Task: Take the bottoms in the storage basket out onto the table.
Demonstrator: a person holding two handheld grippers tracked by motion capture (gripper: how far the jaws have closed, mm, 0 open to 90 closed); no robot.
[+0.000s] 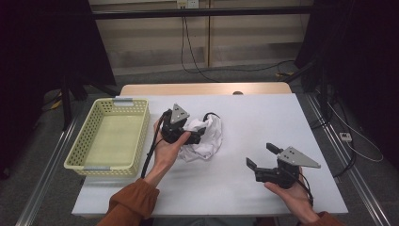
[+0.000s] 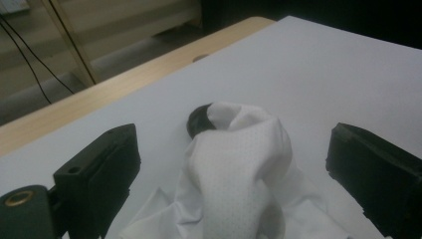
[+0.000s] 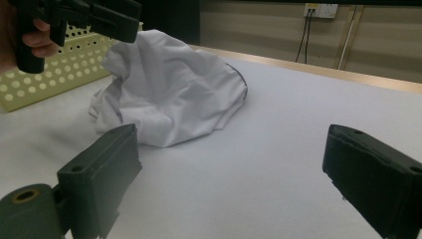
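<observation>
A crumpled white cloth (image 1: 208,140) with a dark edge lies near the middle of the white table (image 1: 263,117). My left gripper (image 1: 199,130) is at the cloth's left side, held in a hand, and stands open. In the left gripper view the cloth (image 2: 239,174) rises as a hump between the wide-apart jaws of that gripper (image 2: 234,144), touching neither. My right gripper (image 1: 261,155) is open over bare table at the front right, well apart from the cloth. In the right gripper view the cloth (image 3: 169,94) lies ahead and left of its open gripper (image 3: 234,144), with the left gripper (image 3: 99,20) above it.
A pale yellow perforated basket (image 1: 137,136) sits at the table's left side, with nothing seen inside; its wall (image 3: 59,74) appears behind the cloth. A wooden strip runs along the table's far edge. Cables hang on the back wall.
</observation>
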